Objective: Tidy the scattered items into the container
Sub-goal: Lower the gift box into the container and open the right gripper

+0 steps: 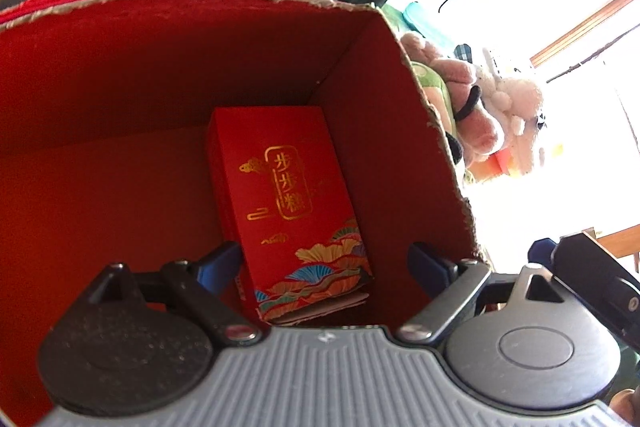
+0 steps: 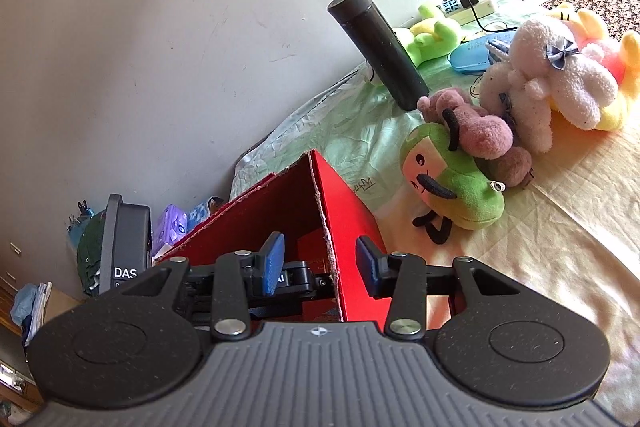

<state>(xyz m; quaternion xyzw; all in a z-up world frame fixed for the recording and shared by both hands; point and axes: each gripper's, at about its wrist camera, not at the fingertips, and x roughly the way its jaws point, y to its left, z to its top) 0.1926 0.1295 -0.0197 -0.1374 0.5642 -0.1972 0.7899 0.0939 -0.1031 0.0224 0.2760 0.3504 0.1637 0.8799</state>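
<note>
In the left wrist view my left gripper point(image 1: 322, 267) is open inside the big red cardboard box point(image 1: 160, 75), its blue pads apart on either side of a small red packet with gold characters point(image 1: 296, 223) lying on the box floor. In the right wrist view my right gripper point(image 2: 320, 263) is open and empty, its two pads straddling the near corner wall of the red box point(image 2: 344, 211). A green plush point(image 2: 452, 183), a pink-brown plush point(image 2: 476, 131), a white plush point(image 2: 552, 87) and a black flask point(image 2: 376, 47) lie on the bed beside the box.
A frog plush point(image 2: 432, 35), a blue case point(image 2: 476, 53) and a power strip with charger point(image 2: 468, 5) sit farther back on the green sheet. A wall point(image 2: 160, 27) stands behind the box. A grey device point(image 2: 124, 247) and tissue packs point(image 2: 172, 223) are at the left.
</note>
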